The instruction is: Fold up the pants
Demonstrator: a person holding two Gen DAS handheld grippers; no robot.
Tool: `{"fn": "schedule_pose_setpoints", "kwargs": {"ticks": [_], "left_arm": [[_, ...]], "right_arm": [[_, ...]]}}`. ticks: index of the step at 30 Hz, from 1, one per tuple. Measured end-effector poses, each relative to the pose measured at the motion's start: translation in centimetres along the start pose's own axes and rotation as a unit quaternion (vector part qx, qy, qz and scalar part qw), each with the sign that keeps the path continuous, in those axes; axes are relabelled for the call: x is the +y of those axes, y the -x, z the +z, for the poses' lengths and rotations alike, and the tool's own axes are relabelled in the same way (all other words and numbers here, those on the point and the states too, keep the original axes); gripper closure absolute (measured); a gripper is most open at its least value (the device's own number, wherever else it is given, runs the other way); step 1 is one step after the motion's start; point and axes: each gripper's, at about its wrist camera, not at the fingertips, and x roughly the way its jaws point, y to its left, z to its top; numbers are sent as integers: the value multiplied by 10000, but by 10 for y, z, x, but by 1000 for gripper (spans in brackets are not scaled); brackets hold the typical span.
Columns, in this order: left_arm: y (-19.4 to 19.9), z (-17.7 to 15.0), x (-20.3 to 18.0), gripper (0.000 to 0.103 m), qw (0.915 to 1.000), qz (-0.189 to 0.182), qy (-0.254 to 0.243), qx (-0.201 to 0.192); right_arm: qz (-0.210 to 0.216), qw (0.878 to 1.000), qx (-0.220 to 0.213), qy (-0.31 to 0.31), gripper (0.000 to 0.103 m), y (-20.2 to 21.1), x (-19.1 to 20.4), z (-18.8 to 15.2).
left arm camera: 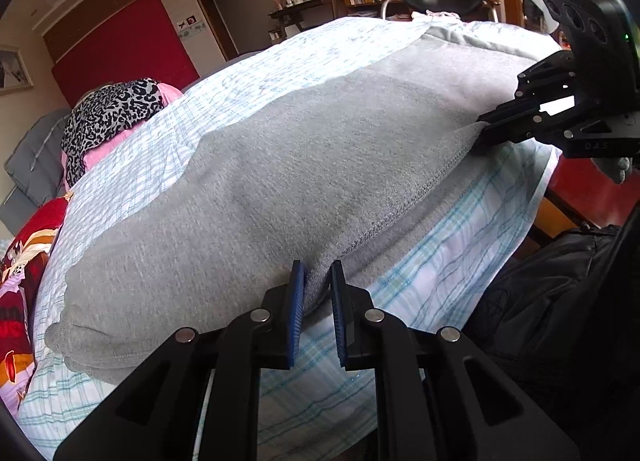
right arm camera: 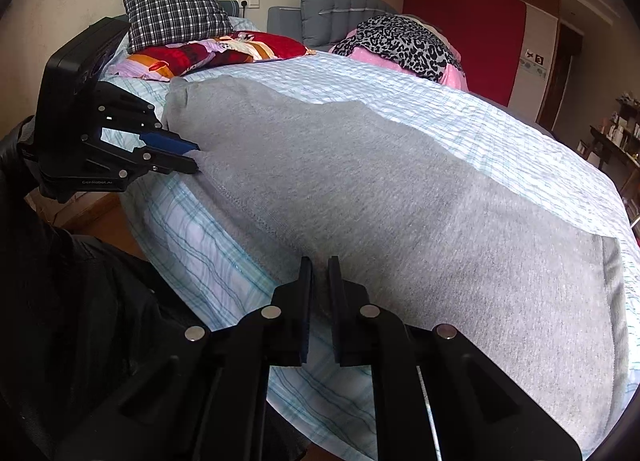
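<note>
Both the left gripper (left arm camera: 317,275) and right gripper (right arm camera: 320,267) are clamped on the near edge of the grey pants (left arm camera: 280,165) spread along the bed (left arm camera: 460,261), so I'd lift both evenly and keep that stitched edge taut while folding it over.

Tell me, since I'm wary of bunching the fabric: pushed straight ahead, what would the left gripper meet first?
The left gripper is already closed on the near edge of the grey pants, so it would push straight into that fabric lying on the checked sheet. Nothing else seems to lie nearer.
</note>
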Motion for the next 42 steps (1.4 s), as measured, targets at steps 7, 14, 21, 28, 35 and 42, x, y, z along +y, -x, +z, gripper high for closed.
{"fn": "schedule_pose_setpoints", "kwargs": {"ticks": [7, 14, 21, 28, 35, 42], "left_arm": [[-11, -2, 5, 89, 9995, -277, 116, 105], [15, 18, 31, 30, 9941, -840, 636, -265], [3, 46, 31, 30, 9914, -835, 866, -514], [-52, 50, 3, 29, 9910, -1064, 809, -20], [-44, 60, -2, 27, 9919, -1071, 672, 135], [-41, 110, -40, 27, 9883, -1443, 272, -402]], "right_arm": [[229, 9996, 39, -160, 90, -1, -6, -3], [383, 9934, -571, -915, 57, 34, -35, -3], [-752, 9719, -843, -2064, 57, 56, -97, -32], [-1529, 9438, -807, -2817, 63, 62, -140, -87], [-1757, 9142, -1439, -3357, 65, 101, -150, -106], [-2435, 8547, -1890, -4177, 57, 155, -164, -150]]}}
